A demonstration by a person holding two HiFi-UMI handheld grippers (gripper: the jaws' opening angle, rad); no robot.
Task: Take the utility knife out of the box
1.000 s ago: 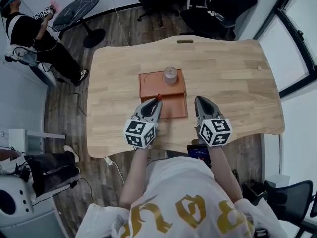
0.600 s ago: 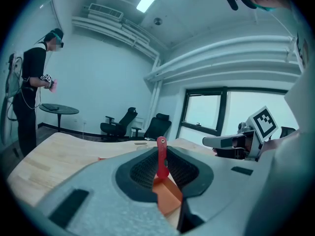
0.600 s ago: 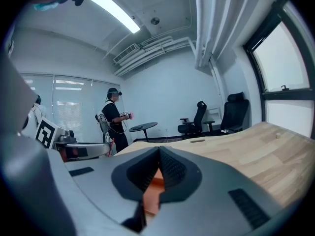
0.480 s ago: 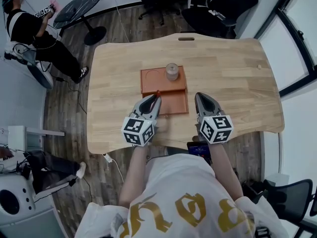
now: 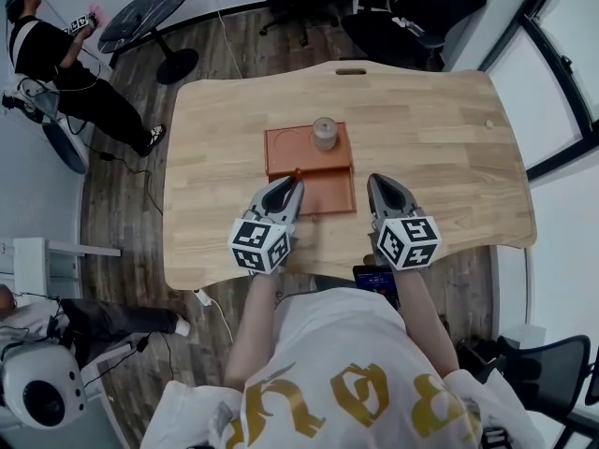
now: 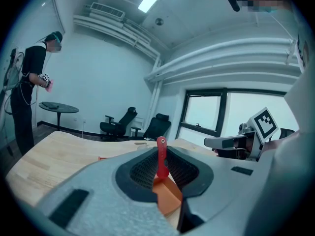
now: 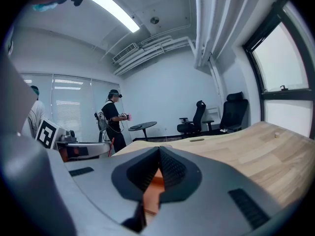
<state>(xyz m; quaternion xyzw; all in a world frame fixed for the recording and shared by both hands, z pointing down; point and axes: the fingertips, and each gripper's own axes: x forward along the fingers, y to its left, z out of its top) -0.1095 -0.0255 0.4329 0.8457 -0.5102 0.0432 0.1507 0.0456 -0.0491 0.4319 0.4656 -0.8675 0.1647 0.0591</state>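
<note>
An orange box [image 5: 323, 193] lies open on the wooden table [image 5: 430, 138], its lid part [image 5: 285, 146] lying behind it. My left gripper [image 5: 297, 181] hovers at the box's front left corner. It is shut on a slim red utility knife [image 6: 161, 157], which stands upright between the jaws; the knife's tip [image 5: 299, 173] pokes out above them. Below the jaws the orange box [image 6: 168, 196] shows. My right gripper [image 5: 374, 181] sits just right of the box with its jaws together and nothing in them. Through them a strip of the orange box [image 7: 153, 187] is visible.
A small pale cylinder [image 5: 324, 133] stands on the back part of the box. A person [image 5: 65, 59] stands on the floor at the far left near a round black table [image 5: 145, 19]. Office chairs [image 5: 393, 17] stand beyond the table's far edge.
Both grippers and the box stay where they were. Only the person in the background has shifted a little.
</note>
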